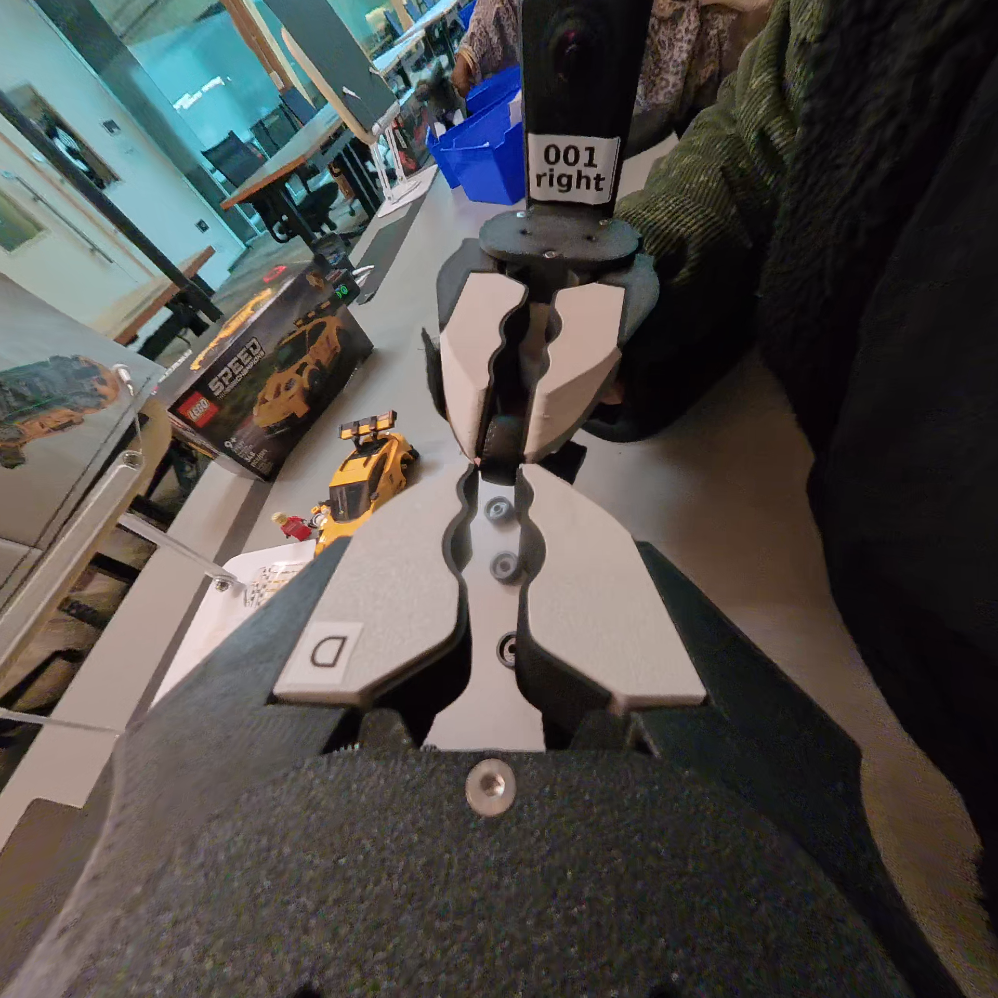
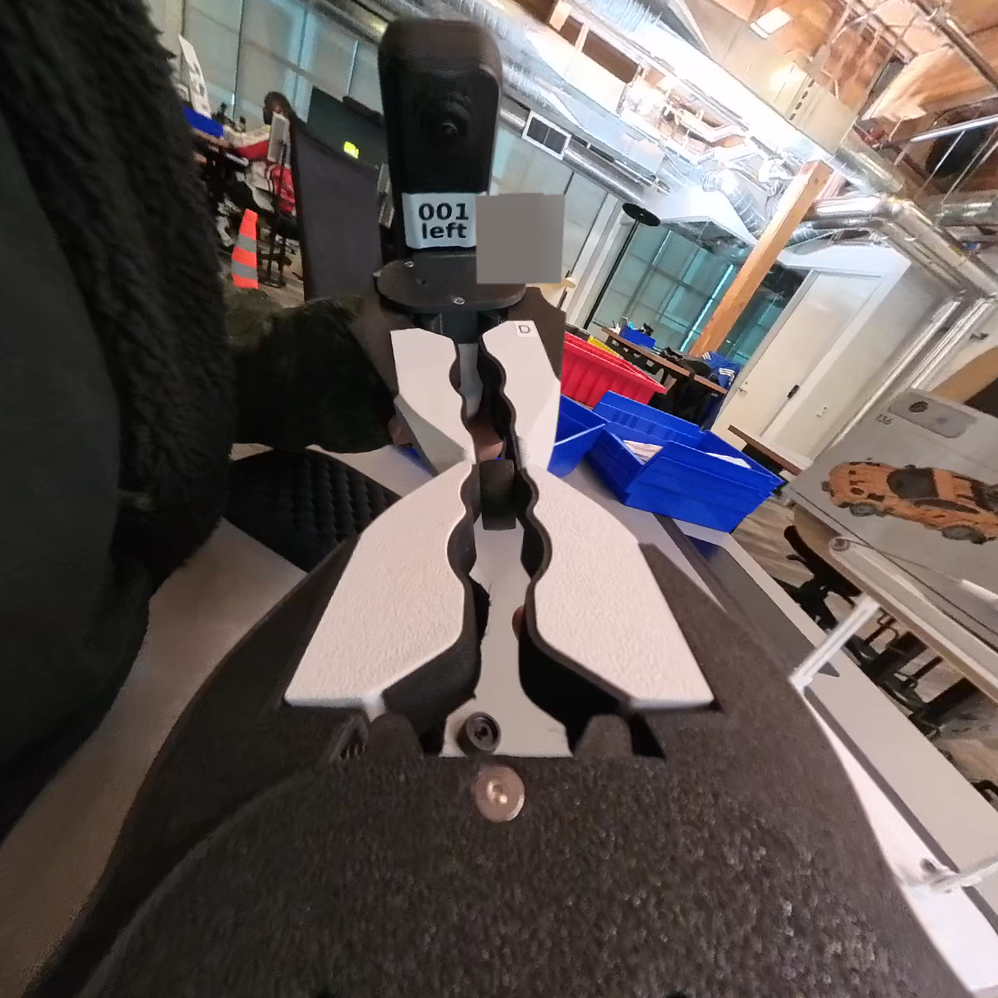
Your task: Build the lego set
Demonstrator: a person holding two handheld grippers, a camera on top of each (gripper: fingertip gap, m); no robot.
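Here, left to right across the left wrist view, then the right wrist view:

Stand: a clear acrylic holder (image 1: pixel 81 518) at the left edge carries a printed picture of an orange car.
Box: the dark lego box (image 1: pixel 270 378) lies on the table (image 1: pixel 675 540) in the upper left of the frame, tilted away.
Minifigure: a small red figure (image 1: pixel 294 526) lies on the table just beside the car's front.
Car: the built yellow lego car (image 1: pixel 370 475) stands left of centre, a dark wing on its far end, its front hidden behind the near tool.
Paper: a white sheet (image 1: pixel 259 583) lies under the car's near side, partly covered by the tool.
Left tool (image 1: pixel 494 475): fills the lower centre; its white fingers (image 1: pixel 399 594) are nearly closed, and they clench a small black piece (image 1: pixel 499 470) at their tips.
Right tool (image 1: pixel 499 448): comes down from the top centre, tip to tip with the left one, its fingers pinched on the same black piece.
Bins: blue bins (image 1: pixel 480 156) sit on the table at upper centre, behind the right tool.
Sleeve: a green ribbed sleeve (image 1: pixel 756 189) fills the upper right.

Right wrist view: the right tool (image 2: pixel 499 507) in the lower centre grips the black piece (image 2: pixel 497 497), and the left tool (image 2: pixel 494 459) meets it from above. Blue bins (image 2: pixel 691 475) and a red bin (image 2: pixel 605 372) lie right of centre.
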